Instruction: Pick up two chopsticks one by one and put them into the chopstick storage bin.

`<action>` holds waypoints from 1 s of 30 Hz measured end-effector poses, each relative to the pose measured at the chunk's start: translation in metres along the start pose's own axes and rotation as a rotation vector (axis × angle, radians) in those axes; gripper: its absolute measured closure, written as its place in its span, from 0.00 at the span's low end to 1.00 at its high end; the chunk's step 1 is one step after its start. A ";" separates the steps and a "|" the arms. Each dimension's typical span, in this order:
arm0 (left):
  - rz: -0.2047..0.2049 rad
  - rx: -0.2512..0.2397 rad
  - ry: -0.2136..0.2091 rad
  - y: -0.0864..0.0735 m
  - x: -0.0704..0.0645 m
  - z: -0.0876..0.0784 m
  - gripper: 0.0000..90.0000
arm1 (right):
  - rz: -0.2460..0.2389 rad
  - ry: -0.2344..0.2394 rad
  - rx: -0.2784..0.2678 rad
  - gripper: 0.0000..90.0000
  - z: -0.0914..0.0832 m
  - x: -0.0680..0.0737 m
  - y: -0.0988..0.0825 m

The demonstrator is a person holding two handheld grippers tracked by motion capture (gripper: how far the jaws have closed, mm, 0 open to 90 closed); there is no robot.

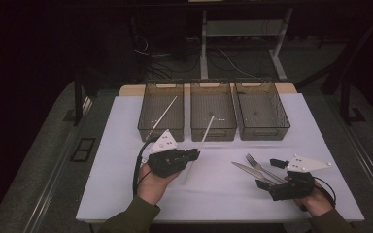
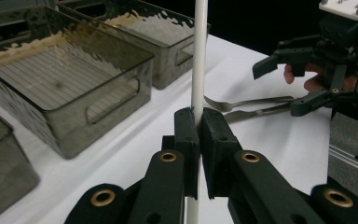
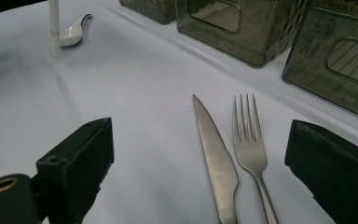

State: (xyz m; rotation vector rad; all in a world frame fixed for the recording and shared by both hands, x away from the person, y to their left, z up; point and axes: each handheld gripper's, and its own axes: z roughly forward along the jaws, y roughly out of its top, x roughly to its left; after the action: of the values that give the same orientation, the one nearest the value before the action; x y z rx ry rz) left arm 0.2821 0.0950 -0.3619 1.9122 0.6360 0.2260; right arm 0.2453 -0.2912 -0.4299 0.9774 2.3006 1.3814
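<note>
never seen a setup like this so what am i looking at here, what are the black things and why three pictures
A person sits at a white table with a hand-held gripper in each hand: black two-jaw tongs with a camera on each. The high view looks down from above; the other two pictures look along each tool's own jaws.

The left hand-held gripper is shut on a long white chopstick. The right hand-held gripper is open, its jaws either side of a metal knife and fork lying side by side on the table.

At the far edge stand three smoky clear plastic bins; the left one has another white chopstick leaning in it. The right gripper view also catches a white spoon on the table.
</note>
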 end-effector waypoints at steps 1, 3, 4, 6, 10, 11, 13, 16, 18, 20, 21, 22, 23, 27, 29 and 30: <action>0.001 -0.003 0.003 0.001 0.002 -0.001 0.94 | 0.000 -0.001 -0.001 0.09 0.000 0.000 0.000; 0.001 -0.011 0.006 0.002 0.004 -0.004 0.94 | 0.001 -0.002 0.000 0.09 0.000 -0.001 0.000; 0.004 -0.011 0.007 0.004 0.007 -0.006 0.94 | 0.003 -0.002 -0.001 0.09 0.000 -0.001 0.000; 0.010 -0.017 0.008 0.006 0.010 -0.009 0.94 | 0.009 0.000 -0.001 0.09 0.000 -0.001 0.000; 0.013 -0.036 0.013 0.011 0.014 -0.012 0.94 | 0.011 -0.003 0.000 0.09 0.001 -0.002 0.000; 0.019 -0.037 0.012 0.013 0.015 -0.013 0.94 | 0.012 -0.004 0.000 0.09 0.001 -0.002 0.000; 0.027 -0.042 0.013 0.018 0.018 -0.014 0.94 | 0.014 -0.005 -0.001 0.09 0.001 -0.002 0.000; 0.033 -0.055 0.017 0.025 0.022 -0.017 0.94 | 0.007 -0.008 -0.001 0.09 0.001 -0.002 -0.001; 0.035 -0.062 0.023 0.032 0.028 -0.018 0.94 | 0.019 -0.004 0.003 0.09 0.001 -0.001 -0.001; 0.038 -0.067 0.030 0.039 0.033 -0.019 0.94 | 0.009 -0.009 -0.002 0.09 0.001 -0.002 -0.001; 0.041 -0.068 0.033 0.042 0.036 -0.020 0.94 | 0.016 -0.008 0.000 0.09 0.001 -0.002 -0.001; 0.045 -0.070 0.037 0.046 0.038 -0.021 0.94 | 0.017 -0.009 -0.003 0.09 0.001 -0.002 -0.001; 0.046 -0.076 0.041 0.050 0.040 -0.021 0.94 | 0.016 -0.007 -0.002 0.09 0.001 -0.002 -0.001; 0.058 -0.079 0.055 0.065 0.049 -0.024 0.94 | 0.016 -0.008 -0.001 0.09 0.001 -0.002 -0.001; 0.067 -0.074 0.066 0.073 0.053 -0.024 0.94 | 0.017 -0.010 -0.003 0.09 0.000 -0.002 -0.001; 0.071 -0.075 0.071 0.076 0.056 -0.024 0.94 | 0.014 -0.010 -0.003 0.09 0.000 -0.002 -0.001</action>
State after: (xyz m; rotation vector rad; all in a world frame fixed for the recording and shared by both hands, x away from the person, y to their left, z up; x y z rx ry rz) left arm 0.3431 0.1206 -0.2903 1.8633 0.5989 0.3595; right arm 0.2469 -0.2930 -0.4310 0.9997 2.2882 1.3812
